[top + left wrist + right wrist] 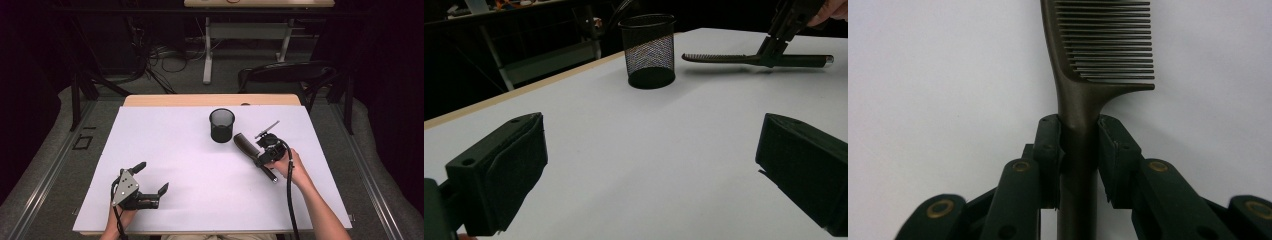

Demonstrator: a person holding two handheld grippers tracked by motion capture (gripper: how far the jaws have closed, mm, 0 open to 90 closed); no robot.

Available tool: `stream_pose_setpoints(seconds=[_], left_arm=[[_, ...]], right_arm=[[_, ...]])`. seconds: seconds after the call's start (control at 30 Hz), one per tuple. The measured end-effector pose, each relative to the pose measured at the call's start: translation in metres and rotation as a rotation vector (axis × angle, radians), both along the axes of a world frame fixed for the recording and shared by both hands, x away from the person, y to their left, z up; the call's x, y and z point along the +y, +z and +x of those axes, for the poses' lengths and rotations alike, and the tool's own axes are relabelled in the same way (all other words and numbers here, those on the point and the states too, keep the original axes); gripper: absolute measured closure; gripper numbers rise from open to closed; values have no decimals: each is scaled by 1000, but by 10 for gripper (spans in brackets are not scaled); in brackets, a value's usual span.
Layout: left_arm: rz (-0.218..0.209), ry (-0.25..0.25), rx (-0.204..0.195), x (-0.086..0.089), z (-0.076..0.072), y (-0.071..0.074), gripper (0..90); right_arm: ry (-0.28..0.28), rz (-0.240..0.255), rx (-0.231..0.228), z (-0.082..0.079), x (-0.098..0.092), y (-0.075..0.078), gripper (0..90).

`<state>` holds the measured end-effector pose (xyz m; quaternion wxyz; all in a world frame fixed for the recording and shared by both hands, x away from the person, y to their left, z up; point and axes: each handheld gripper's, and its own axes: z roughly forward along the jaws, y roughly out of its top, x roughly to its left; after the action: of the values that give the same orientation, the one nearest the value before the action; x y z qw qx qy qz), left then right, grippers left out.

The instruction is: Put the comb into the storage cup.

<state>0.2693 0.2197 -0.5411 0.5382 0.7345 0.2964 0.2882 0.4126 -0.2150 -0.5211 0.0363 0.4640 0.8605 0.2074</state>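
A dark comb [246,145] with a long handle is clamped at the handle between the jaws of my right gripper [262,159], right of the table's middle. In the right gripper view the comb [1103,45] runs straight ahead from the right gripper [1079,145], teeth to the right, over the white sheet. The left gripper view shows the comb [724,58] level and just above the sheet, with a shadow under it. A black mesh cup [221,125] stands upright to the comb's left, empty as far as I see. My left gripper [152,176] rests open near the front left.
A white sheet [170,145] covers the table, with a wooden edge at the far side. A dark chair [285,74] stands behind the far right corner. In the left gripper view the mesh cup [649,50] is straight ahead beyond my open left gripper [649,165].
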Motion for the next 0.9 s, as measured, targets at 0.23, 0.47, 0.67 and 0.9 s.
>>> stream_pose_setpoints(seconds=[0.23, 0.47, 0.67, 0.9], left_arm=[[-1, 1, 2, 0, 0, 0, 1], [0, 2, 2, 0, 0, 0, 1], [0, 1, 2, 0, 0, 0, 1], [2, -2, 5, 0, 1, -1, 1]], right_arm=[[33, 27, -31, -7, -5, 5, 728], [38, 68, -77, -16, -10, 10, 728], [56, 116, -135, -25, -13, 11, 728], [72, 132, -186, -30, -18, 16, 728]])
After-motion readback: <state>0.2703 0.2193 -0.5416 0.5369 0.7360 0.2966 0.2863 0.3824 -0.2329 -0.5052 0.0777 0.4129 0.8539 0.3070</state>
